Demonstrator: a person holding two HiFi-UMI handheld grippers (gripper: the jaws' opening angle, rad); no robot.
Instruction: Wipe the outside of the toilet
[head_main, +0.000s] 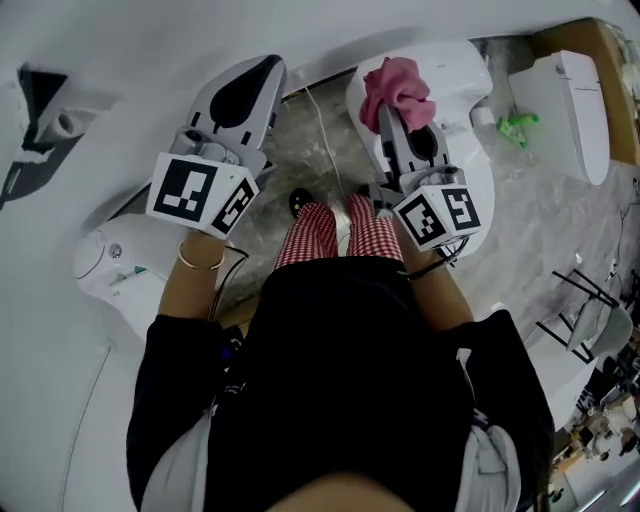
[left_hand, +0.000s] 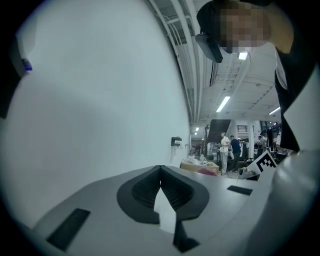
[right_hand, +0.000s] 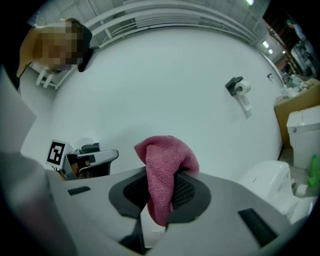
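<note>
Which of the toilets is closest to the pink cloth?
The middle toilet, just under the right gripper clamping the pink cloth; the left toilet and the far-right toilet stand well away from it.

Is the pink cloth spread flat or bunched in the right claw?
Bunched. The cloth sits wadded between the right claw's shut jaws, a crumpled lump above them and a short tail hanging below.

The cloth (head_main: 397, 85) is coloured pink; the right tongs (head_main: 393, 115) are finished grey with black pads. The toilet (head_main: 478, 150) is white, the floor (head_main: 322, 150) marbled grey. The trousers (head_main: 315, 235) are checked red and white. A green object (head_main: 518, 125) is seen.
</note>
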